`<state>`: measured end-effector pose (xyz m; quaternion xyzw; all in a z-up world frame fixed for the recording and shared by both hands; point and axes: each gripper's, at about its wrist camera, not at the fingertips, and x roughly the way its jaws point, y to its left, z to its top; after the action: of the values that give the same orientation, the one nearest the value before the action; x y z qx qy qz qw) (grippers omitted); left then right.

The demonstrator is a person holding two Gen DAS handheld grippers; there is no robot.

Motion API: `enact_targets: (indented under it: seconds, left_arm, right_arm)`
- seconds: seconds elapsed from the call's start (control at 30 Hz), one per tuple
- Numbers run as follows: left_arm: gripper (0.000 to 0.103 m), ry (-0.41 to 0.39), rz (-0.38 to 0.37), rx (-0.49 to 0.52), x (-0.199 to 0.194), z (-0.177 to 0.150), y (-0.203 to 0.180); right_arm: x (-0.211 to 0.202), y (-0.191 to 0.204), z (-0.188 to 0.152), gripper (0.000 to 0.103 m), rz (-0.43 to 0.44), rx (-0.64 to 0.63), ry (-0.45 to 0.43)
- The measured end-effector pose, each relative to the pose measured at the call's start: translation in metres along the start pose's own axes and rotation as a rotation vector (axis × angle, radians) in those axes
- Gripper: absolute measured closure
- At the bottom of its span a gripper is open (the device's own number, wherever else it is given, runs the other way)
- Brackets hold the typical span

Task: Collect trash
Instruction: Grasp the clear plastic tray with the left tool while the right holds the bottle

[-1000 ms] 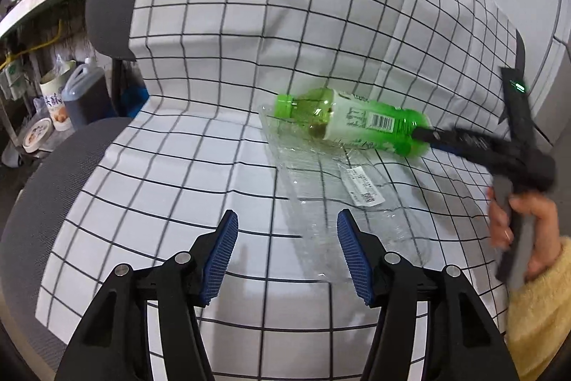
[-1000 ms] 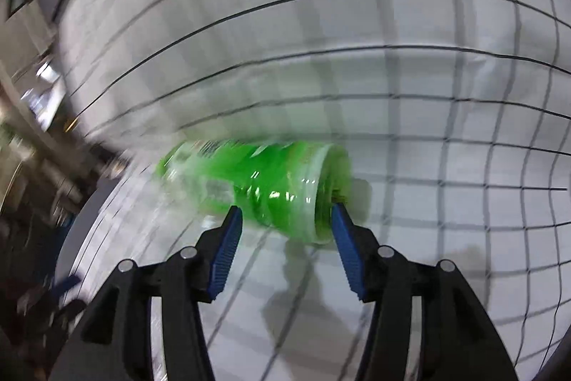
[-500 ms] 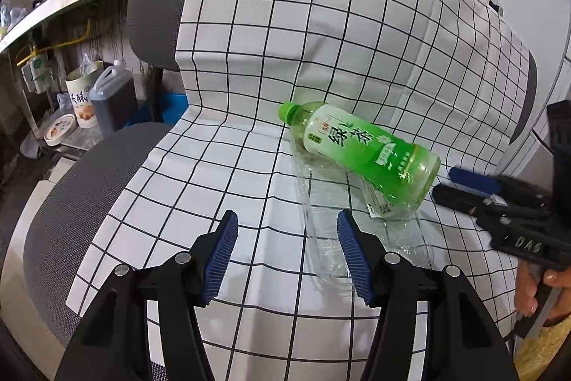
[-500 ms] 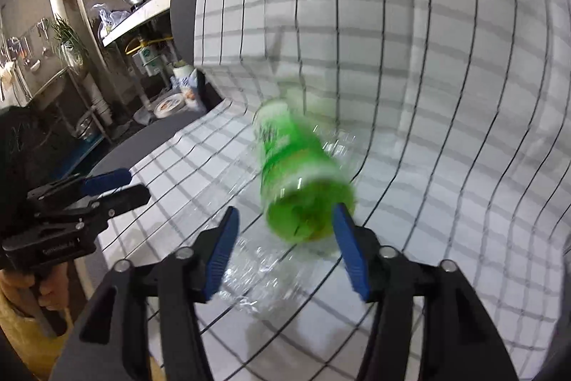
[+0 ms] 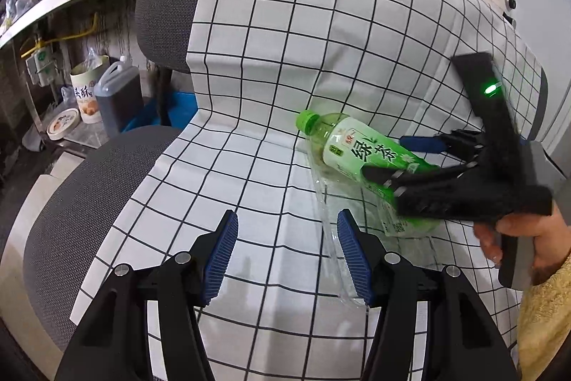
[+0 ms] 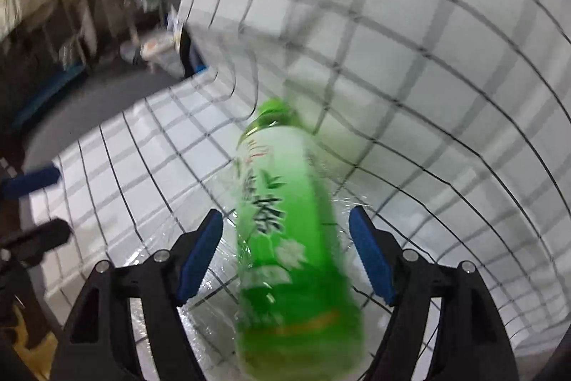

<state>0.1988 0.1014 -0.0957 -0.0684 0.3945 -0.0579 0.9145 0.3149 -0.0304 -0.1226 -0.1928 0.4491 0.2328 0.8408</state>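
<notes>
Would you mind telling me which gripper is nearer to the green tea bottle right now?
Right. The right gripper straddles the green tea bottle with open fingers; the left gripper hangs open short of it.

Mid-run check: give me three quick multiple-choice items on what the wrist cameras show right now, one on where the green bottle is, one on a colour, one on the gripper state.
1. Where does the green bottle lie?
A. on the checked cloth over the chair, partly on a clear bottle
B. on the kitchen shelf
C. on the floor

2. What colour is its cap?
A. white
B. green
C. red

3. How does the right gripper stand?
A. shut on the cap
B. shut and empty
C. open, one finger on each side of the bottle

Answers: 1 A, the left wrist view shows it on the cloth; 2 B, the cap matches the green body; 3 C, gaps show beside both pads.
</notes>
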Motion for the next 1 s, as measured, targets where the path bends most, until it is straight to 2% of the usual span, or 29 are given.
enact_targets:
  seconds: [0.03,0.1,0.23,0.4,0.47,0.6,0.7,0.8,0.87,1.0]
  left_arm:
    - [0.045,0.003,0.002,-0.001,0.001,0.0,0.001]
    - [0.045,0.011,0.001,-0.005,0.005,0.001,0.003]
    - [0.045,0.049,-0.001,0.009,0.013,-0.004,0.003]
    - [0.05,0.068,-0.041,0.023,0.016,-0.008,-0.006]
    - [0.06,0.082,-0.067,0.027,0.02,-0.008,-0.012]
    - [0.063,0.112,-0.111,0.025,0.034,-0.004,-0.023]
    - [0.064,0.141,-0.114,0.029,0.052,-0.002,-0.029]
    - [0.075,0.19,-0.107,0.022,0.077,-0.001,-0.035]
    - [0.095,0.201,-0.1,0.023,0.084,-0.002,-0.038]
    - [0.098,0.138,-0.114,0.021,0.064,-0.007,-0.048]
  right_arm:
    - [0.006,0.005,0.001,0.039,-0.041,-0.024,0.02]
    - [0.009,0.01,0.0,0.04,-0.067,-0.034,0.023]
    - [-0.009,0.008,-0.015,0.042,-0.088,0.035,-0.031]
    - [-0.059,-0.02,-0.057,0.043,-0.069,0.261,-0.132]
    - [-0.082,-0.036,-0.084,0.043,-0.052,0.385,-0.16]
    - [-0.12,-0.054,-0.141,0.044,-0.041,0.565,-0.198]
    - [-0.139,-0.059,-0.185,0.043,-0.018,0.667,-0.214]
    - [-0.154,-0.059,-0.216,0.043,-0.016,0.723,-0.222]
    - [-0.164,-0.058,-0.233,0.043,-0.03,0.749,-0.228]
    - [-0.184,-0.055,-0.253,0.043,-0.063,0.775,-0.254]
